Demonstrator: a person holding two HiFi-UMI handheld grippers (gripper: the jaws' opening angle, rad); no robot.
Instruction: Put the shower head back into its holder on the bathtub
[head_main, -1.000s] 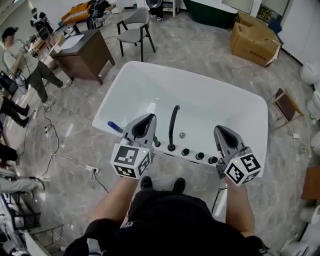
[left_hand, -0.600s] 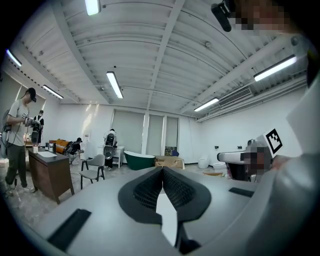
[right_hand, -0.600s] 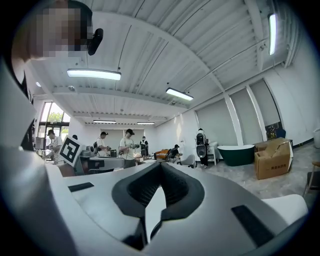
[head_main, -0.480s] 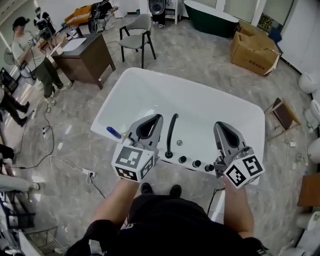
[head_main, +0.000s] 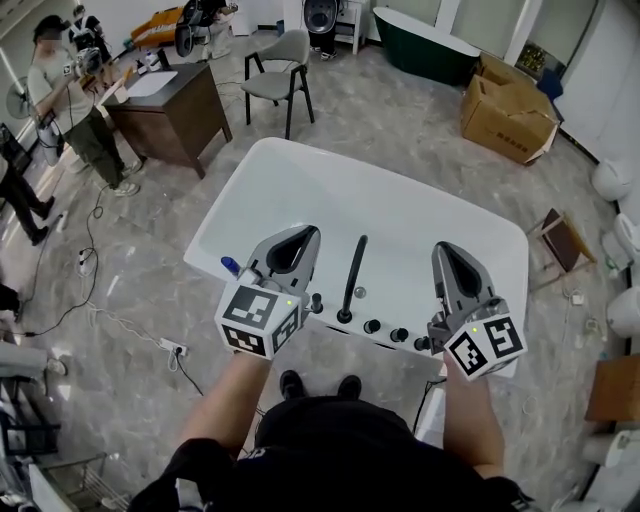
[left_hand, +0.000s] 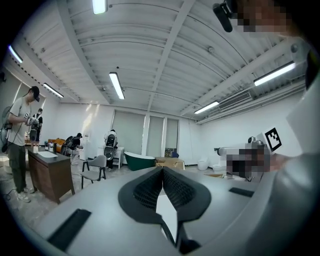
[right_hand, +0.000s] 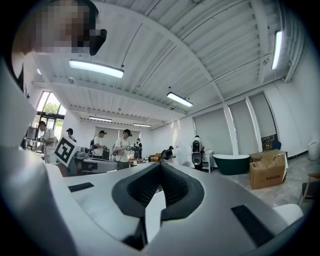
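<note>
While the person stands at the near rim of the white bathtub (head_main: 400, 212), both grippers are held out over that rim, side by side and well apart. At far left a person (head_main: 62, 95) stands beside a dark wooden bench (head_main: 170, 110), with a grey chair (head_main: 278, 72) just to its right. On the tub's near-left rim lies a small blue object (head_main: 230, 266), partly hidden behind the left gripper (head_main: 306, 238). In the left gripper view, its ribbed black pads are pressed together with nothing between them, so it is clenched and empty, and it points out across the room rather than at the tub.

Just right of its marker cube, what may be the shower head (head_main: 317, 302), a short black upright piece, stands on the rim. It is too small to say for sure, or to tell whether it sits in a holder. Next comes a tall curved black spout (head_main: 351, 280), then a row of black knobs (head_main: 371, 326) along the rim.

The right gripper (head_main: 445, 256) hovers past the last knob. Its own view shows the jaws closed tight, carrying nothing. Neither gripper touches the fittings.

Further back on the right sit a dark green tub (head_main: 425, 35) and an open cardboard box (head_main: 510, 95).
</note>
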